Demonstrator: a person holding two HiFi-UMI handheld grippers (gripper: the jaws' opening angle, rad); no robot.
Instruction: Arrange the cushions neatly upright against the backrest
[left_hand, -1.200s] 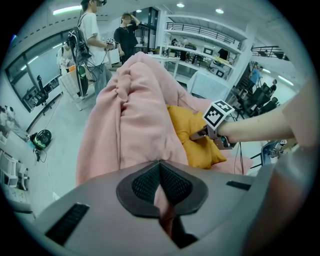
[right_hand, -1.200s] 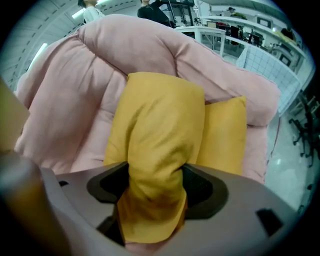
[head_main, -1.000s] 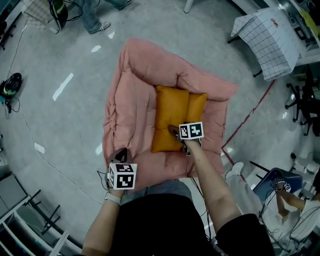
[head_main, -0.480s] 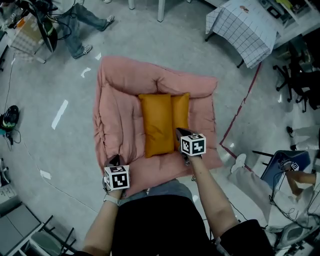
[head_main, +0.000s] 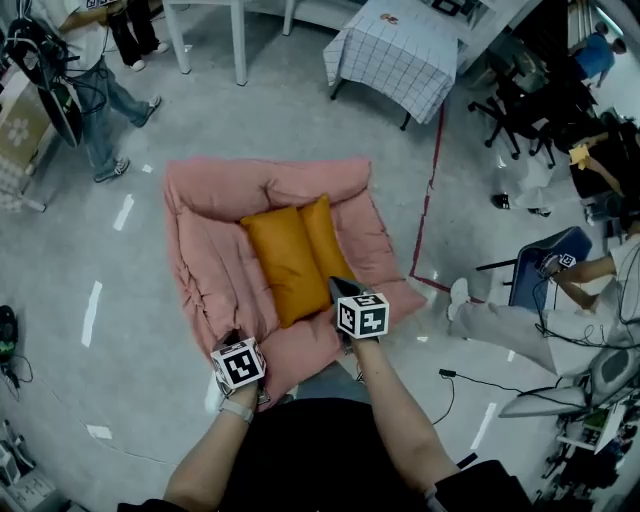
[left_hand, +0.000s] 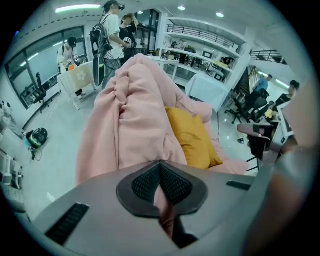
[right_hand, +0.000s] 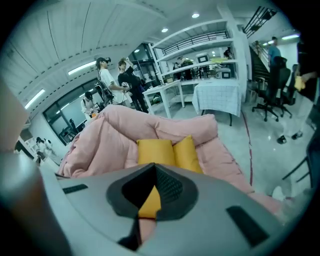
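Note:
Two orange cushions lie side by side on the seat of a pink floor sofa (head_main: 205, 250), the wide one (head_main: 283, 262) on the left and the narrow one (head_main: 325, 232) on the right. Their far ends reach the backrest (head_main: 270, 182). My right gripper (head_main: 336, 288) is shut at the wide cushion's near right corner, and orange fabric (right_hand: 150, 200) shows between its pads. My left gripper (head_main: 232, 340) is at the sofa's near left edge, shut on a fold of pink fabric (left_hand: 165, 215). The left gripper view shows the cushions (left_hand: 192, 137) past the sofa's raised side.
A table with a checked cloth (head_main: 395, 50) stands beyond the sofa. A red tape line (head_main: 430, 180) runs along the floor to the right. People stand at the far left (head_main: 100, 90), one sits at the right (head_main: 500, 320), and a cable (head_main: 465, 380) lies nearby.
My right gripper's jaws have closed at the cushion's near right corner. The head view has swung, so the sofa now sits lower and turned. My left gripper stays on the sofa's edge.

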